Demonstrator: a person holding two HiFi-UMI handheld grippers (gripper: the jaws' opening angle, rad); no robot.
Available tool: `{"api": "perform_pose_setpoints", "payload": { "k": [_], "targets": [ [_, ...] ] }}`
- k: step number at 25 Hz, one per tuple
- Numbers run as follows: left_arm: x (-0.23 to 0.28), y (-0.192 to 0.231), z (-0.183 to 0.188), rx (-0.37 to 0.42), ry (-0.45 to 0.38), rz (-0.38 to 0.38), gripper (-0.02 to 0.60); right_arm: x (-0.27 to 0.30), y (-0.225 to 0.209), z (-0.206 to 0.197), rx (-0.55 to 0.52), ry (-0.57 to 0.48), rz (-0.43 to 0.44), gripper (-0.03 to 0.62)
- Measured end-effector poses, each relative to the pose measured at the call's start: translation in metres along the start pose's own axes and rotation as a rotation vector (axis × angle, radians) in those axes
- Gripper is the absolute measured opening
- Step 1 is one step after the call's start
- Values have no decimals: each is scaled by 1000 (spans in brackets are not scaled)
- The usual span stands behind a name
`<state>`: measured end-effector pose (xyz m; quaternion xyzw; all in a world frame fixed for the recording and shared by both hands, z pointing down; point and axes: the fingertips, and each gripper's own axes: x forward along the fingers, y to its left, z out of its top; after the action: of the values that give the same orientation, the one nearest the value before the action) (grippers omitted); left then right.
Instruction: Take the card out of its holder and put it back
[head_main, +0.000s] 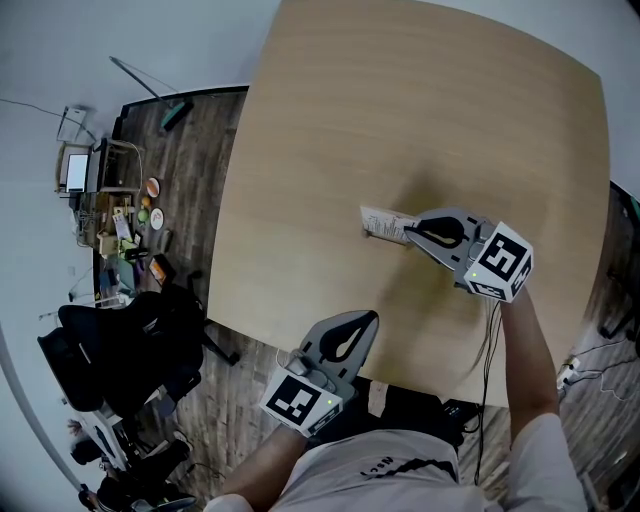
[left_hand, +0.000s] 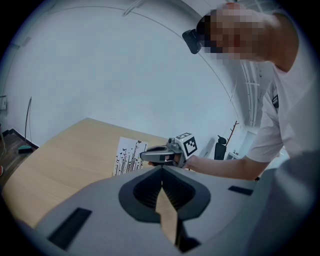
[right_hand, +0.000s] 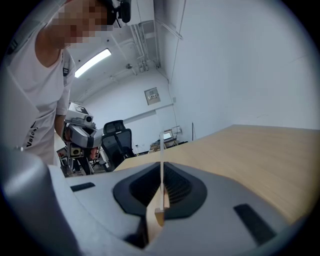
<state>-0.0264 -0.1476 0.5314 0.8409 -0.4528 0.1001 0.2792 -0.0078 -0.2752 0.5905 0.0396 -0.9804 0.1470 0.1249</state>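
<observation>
We see an office. A black swivel chair (right_hand: 117, 136) and a monitor (head_main: 76, 170) stand near our pale wooden surface (head_main: 400, 100).

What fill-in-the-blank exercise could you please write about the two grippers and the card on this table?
1. The right gripper is shut on the ____.
2. The left gripper, by the near edge of the table, has its jaws ____ and holds nothing.
3. The card, printed in black on white, stands ____ on the wooden table.

Missing words: card; shut; upright.
</observation>
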Motion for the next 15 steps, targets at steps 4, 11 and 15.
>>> {"api": "perform_pose_setpoints", "payload": {
  "k": [4, 11, 15],
  "targets": [
    [2, 0, 7, 0, -22, -8, 12, 6, 1, -9, -14, 42, 15, 25],
    [3, 5, 0, -22, 0, -5, 12, 9, 4, -23, -17, 80, 21, 26],
    [3, 3, 0, -18, 0, -9, 12, 9, 4, -32, -1, 109, 19, 61]
  ]
}}
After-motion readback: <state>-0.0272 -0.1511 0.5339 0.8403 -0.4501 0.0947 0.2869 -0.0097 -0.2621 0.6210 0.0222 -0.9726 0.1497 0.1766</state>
